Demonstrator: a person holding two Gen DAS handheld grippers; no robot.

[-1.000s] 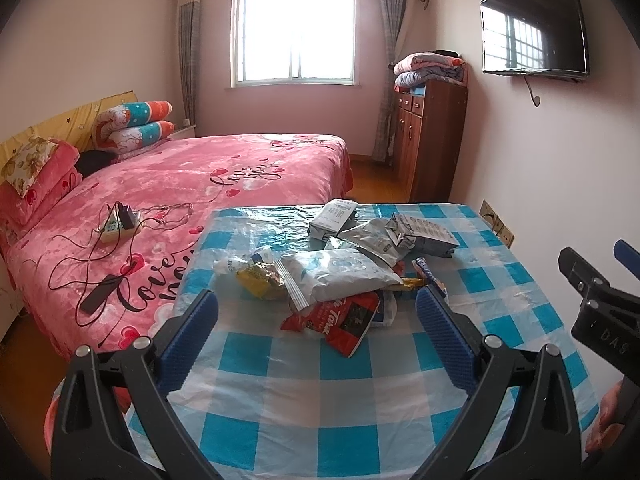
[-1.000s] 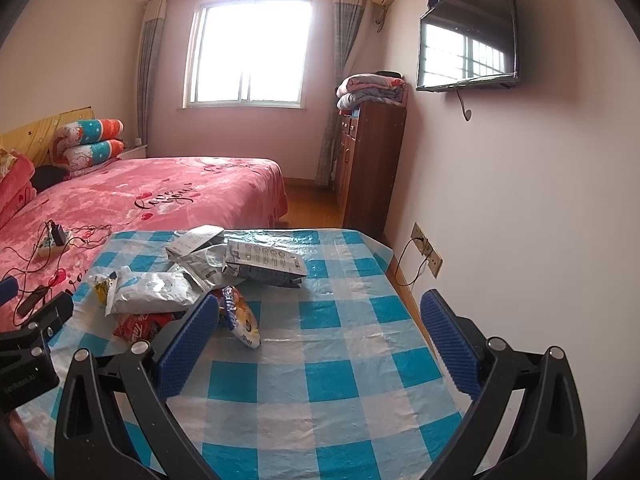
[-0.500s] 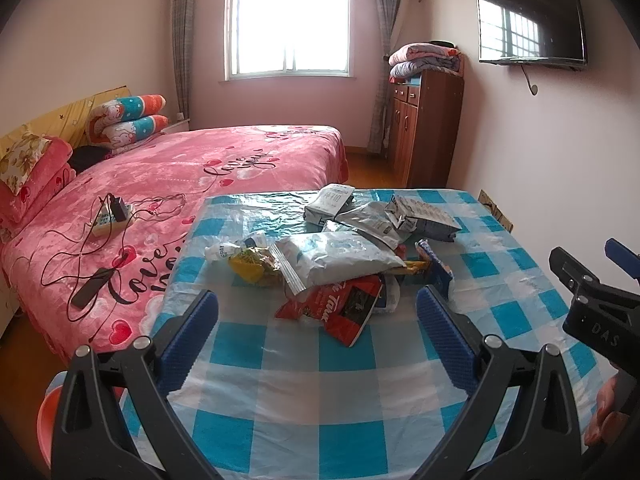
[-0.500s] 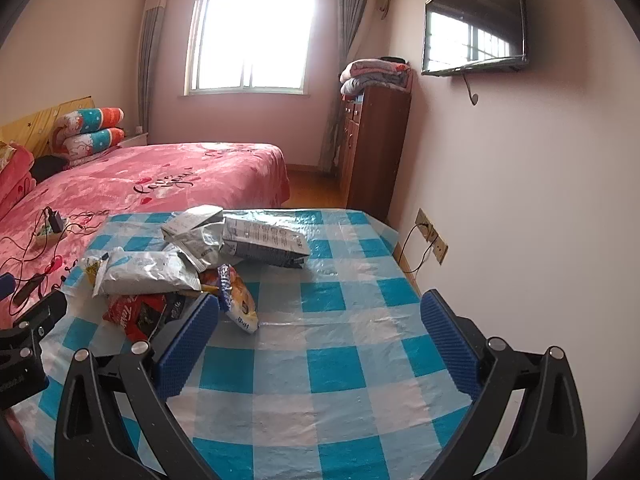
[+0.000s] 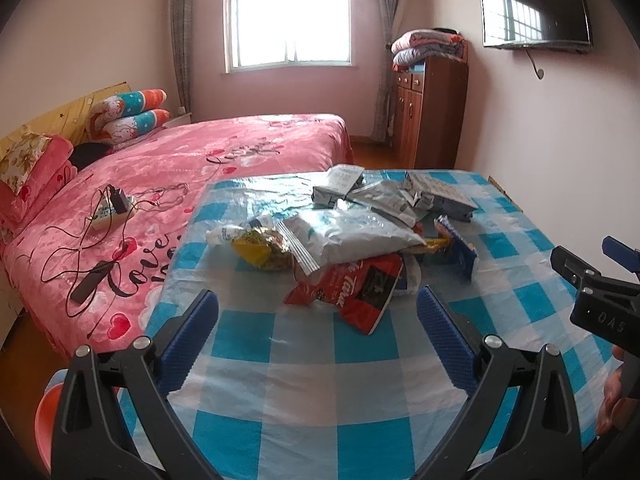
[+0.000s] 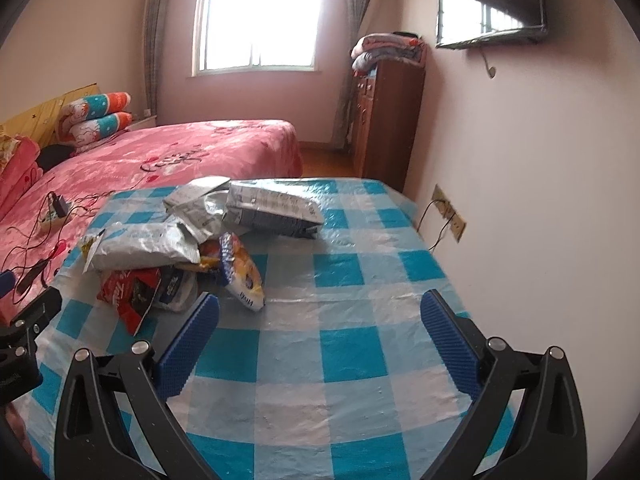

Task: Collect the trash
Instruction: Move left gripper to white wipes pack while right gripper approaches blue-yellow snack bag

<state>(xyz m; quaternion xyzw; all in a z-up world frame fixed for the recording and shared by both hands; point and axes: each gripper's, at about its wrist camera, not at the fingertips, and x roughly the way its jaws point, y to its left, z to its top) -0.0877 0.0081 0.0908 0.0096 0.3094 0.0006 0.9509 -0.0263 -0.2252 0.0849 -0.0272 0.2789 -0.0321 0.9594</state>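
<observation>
A pile of snack wrappers lies on the blue-checked tablecloth (image 5: pixel 304 364). Nearest is a red packet (image 5: pixel 352 288), under a large silver bag (image 5: pixel 352 236), with a yellow wrapper (image 5: pixel 260 248) to the left and grey bags (image 5: pixel 436 196) behind. My left gripper (image 5: pixel 318 316) is open and empty, just short of the red packet. My right gripper (image 6: pixel 320 316) is open and empty over bare cloth (image 6: pixel 352 352), right of a blue-and-yellow packet (image 6: pixel 244 276) and the red packet (image 6: pixel 132 292). The right gripper's body also shows in the left wrist view (image 5: pixel 600 292).
A pink bed (image 5: pixel 192 168) with a power strip and cables (image 5: pixel 108 212) stands left of the table. A wooden cabinet (image 5: pixel 428 112) and a wall TV (image 5: pixel 532 4) are at the right. A wall socket (image 6: pixel 448 212) sits by the table's right edge. An orange basin (image 5: pixel 46 416) is on the floor.
Both grippers have moved forward and lower towards the pile, which now looks nearer. Both stay open and empty.
</observation>
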